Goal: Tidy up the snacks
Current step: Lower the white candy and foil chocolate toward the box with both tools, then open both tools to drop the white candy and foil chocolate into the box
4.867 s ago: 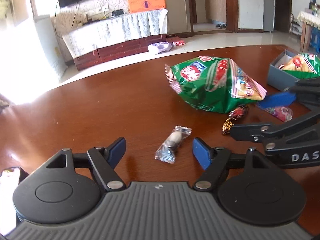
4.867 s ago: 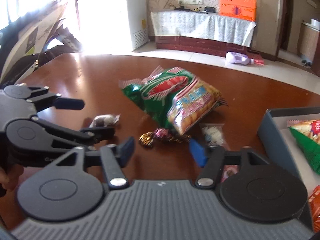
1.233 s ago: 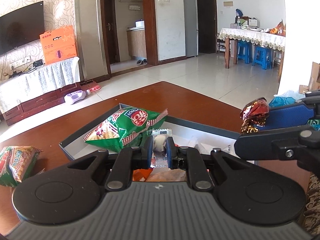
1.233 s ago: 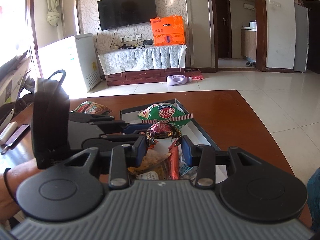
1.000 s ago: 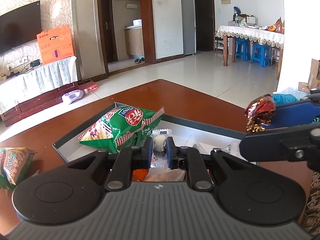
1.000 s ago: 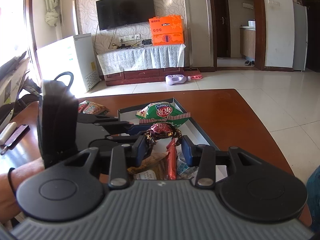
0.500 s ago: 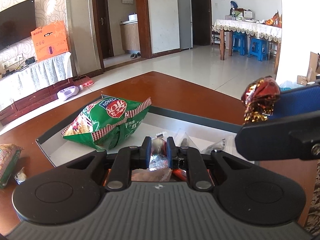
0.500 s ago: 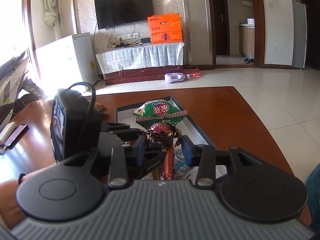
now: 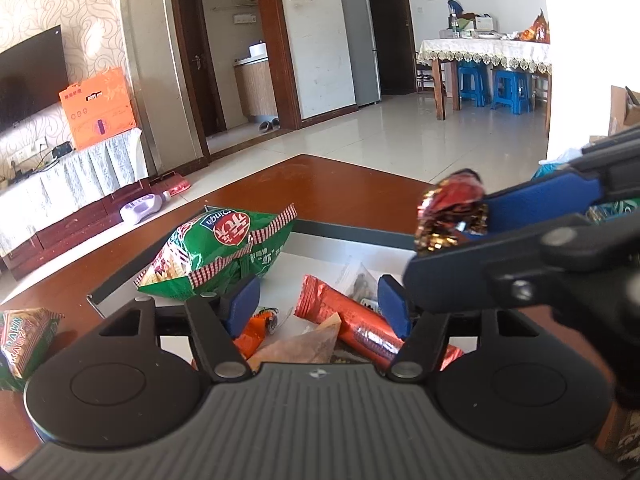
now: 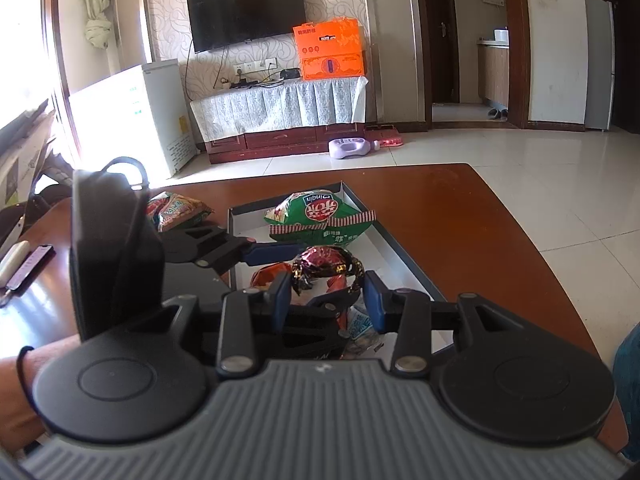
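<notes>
Red-foil candy [image 10: 325,260] clamped in right gripper [image 10: 325,295], held above the grey box [image 10: 404,248] on the table [image 10: 460,208]. Left gripper [image 9: 318,306] jaws apart, nothing between them, over the box contents: red bar [image 9: 352,320] and orange wrapper [image 9: 252,330] below it, green bag [image 9: 218,252] at 11 o'clock. Second green bag [image 9: 24,332] on table outside box, 9 o'clock.

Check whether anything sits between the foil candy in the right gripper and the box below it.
The left gripper, open, hangs directly under the foil candy held by the right gripper, over the box. Below that lie only loose snacks, including the red wrapped bar.
</notes>
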{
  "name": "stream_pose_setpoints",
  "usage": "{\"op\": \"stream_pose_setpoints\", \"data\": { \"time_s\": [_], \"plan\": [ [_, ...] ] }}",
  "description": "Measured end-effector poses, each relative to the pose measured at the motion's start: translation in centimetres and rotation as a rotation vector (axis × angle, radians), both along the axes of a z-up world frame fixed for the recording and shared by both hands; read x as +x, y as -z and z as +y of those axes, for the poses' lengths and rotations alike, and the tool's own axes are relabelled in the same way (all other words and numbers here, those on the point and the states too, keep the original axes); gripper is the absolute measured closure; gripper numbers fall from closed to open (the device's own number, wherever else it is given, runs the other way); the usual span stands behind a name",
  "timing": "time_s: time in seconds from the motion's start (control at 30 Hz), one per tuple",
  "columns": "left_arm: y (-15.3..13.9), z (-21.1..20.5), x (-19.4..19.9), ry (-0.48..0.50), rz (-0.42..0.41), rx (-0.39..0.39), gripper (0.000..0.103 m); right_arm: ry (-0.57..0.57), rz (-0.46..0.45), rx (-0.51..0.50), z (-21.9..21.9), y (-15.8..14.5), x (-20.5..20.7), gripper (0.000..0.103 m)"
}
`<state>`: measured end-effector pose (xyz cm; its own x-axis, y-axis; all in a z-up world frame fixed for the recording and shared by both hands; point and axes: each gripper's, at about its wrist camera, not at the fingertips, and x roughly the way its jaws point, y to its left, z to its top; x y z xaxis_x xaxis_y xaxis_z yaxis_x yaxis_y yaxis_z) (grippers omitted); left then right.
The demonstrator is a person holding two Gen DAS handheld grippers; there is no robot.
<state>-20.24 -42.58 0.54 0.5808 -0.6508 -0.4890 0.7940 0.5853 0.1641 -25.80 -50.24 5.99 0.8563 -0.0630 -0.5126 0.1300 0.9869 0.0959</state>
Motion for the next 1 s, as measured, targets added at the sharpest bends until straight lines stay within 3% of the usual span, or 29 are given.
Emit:
{"op": "stream_pose_setpoints", "data": {
  "time_s": [0.57,1.0],
  "plan": [
    [0.8,2.4,-1.7,0.038,-0.054,0.074,0.026,0.038,0.057,0.003,-0.3,2.5,3.9,0.06],
    [1.5,2.3,-2.1,0.04,-0.049,0.079,0.021,0.056,0.104,-0.003,-0.6,3.9,4.6,0.057]
  ]
}}
